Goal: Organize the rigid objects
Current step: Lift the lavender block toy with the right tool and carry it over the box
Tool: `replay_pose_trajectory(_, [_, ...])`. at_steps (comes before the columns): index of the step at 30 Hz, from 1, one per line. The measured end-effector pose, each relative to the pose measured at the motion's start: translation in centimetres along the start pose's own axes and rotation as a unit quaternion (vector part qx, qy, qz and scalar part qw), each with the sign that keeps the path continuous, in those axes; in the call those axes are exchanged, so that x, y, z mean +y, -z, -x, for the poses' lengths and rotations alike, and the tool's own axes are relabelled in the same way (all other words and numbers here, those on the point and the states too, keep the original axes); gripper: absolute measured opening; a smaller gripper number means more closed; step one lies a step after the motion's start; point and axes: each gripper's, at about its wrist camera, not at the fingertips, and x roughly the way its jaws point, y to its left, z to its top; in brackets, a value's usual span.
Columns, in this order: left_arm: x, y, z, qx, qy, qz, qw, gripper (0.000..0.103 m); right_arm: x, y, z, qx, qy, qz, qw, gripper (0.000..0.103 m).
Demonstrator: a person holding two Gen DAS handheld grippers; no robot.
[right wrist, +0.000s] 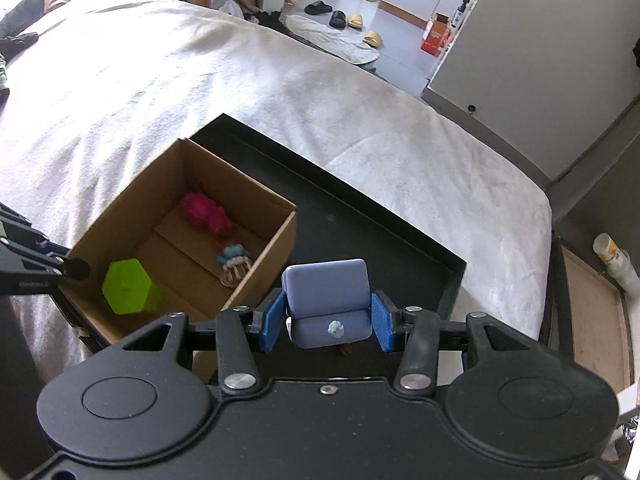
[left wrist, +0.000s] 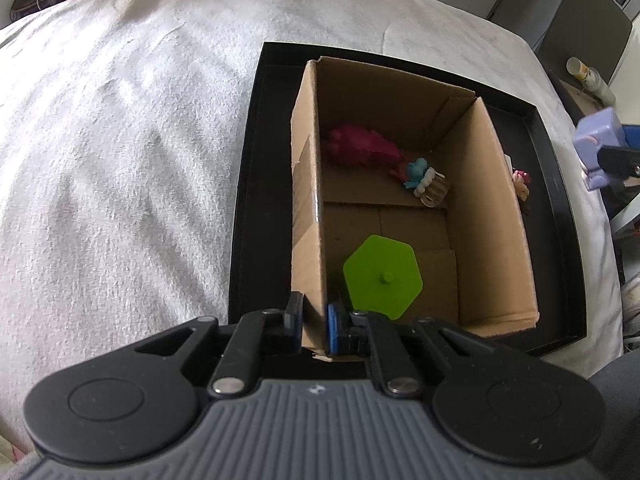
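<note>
Bed (right wrist: 360,120) | cardboard box (left wrist: 492,216): green hexagon (left wrist: 382,276), pink toy (left wrist: 360,146)

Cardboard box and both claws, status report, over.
Left claw shut on cardboard box wall. Right claw shut on lilac toy chair, above black tray. Box holds green hexagon piece, pink toy. Path to box looks open.
</note>
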Motion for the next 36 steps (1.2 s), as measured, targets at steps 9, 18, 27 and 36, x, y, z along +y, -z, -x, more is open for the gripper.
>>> replay_pose_trajectory(9, [0.4, 0.1, 0.1, -0.004, 0.014, 0.004, 0.9999, 0.012, 2.6, -1.9, -0.5, -0.013, -0.034, 0.022, 0.999, 0.045])
replay_pose_trajectory(18, [1.0, -0.1, -0.3, 0.002, 0.024, 0.007, 0.9997, 0.012, 5.8, -3.8, -2.5, -0.010, -0.073, 0.032, 0.997, 0.045])
replay_pose_trajectory(27, [1.9, 0.0, -0.2, -0.004, 0.045, 0.018, 0.9988, 0.013, 8.8, -5.0, -5.3, 0.009, -0.102, 0.031, 0.994, 0.046])
replay_pose_trajectory(36, [1.7, -0.1, -0.1, -0.003, 0.044, 0.017, 0.9989, 0.013, 10.9, -5.3, -6.7, 0.015, -0.113, 0.042, 0.993, 0.046])
